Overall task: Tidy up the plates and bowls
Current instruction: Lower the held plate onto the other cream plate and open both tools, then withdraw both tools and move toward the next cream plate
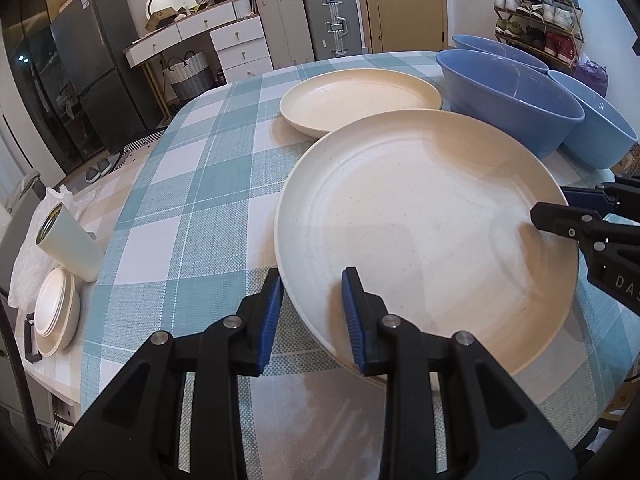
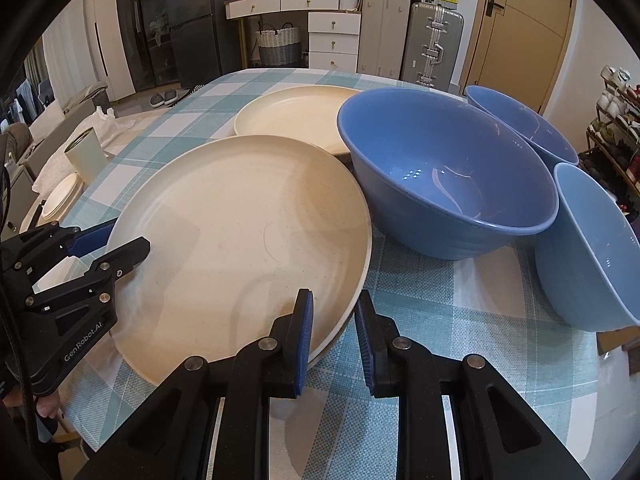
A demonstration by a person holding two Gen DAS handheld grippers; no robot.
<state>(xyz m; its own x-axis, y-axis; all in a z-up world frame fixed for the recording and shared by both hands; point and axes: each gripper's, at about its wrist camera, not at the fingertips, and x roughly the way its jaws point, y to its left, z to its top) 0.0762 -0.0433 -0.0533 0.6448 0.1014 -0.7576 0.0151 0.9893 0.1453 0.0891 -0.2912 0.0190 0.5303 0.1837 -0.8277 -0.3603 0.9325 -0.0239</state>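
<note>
A large cream plate (image 1: 424,232) (image 2: 248,240) is tilted above the checked tablecloth, its far edge over a second cream plate (image 1: 360,100) (image 2: 288,120). My left gripper (image 1: 312,316) (image 2: 116,240) straddles the plate's left rim, one finger above and one below, jaws a little apart. My right gripper (image 2: 334,332) (image 1: 560,208) straddles the right rim the same way. Three blue bowls stand to the right: a big one (image 2: 444,184) (image 1: 508,100), one behind (image 2: 524,124) and one nearer (image 2: 588,248).
At the table's left edge stand a pale green cup (image 1: 68,240) and a small stack of cream plates (image 1: 56,312). Beyond the table are drawers, suitcases, a fridge and a shoe rack. The checked tablecloth (image 1: 192,200) covers the table.
</note>
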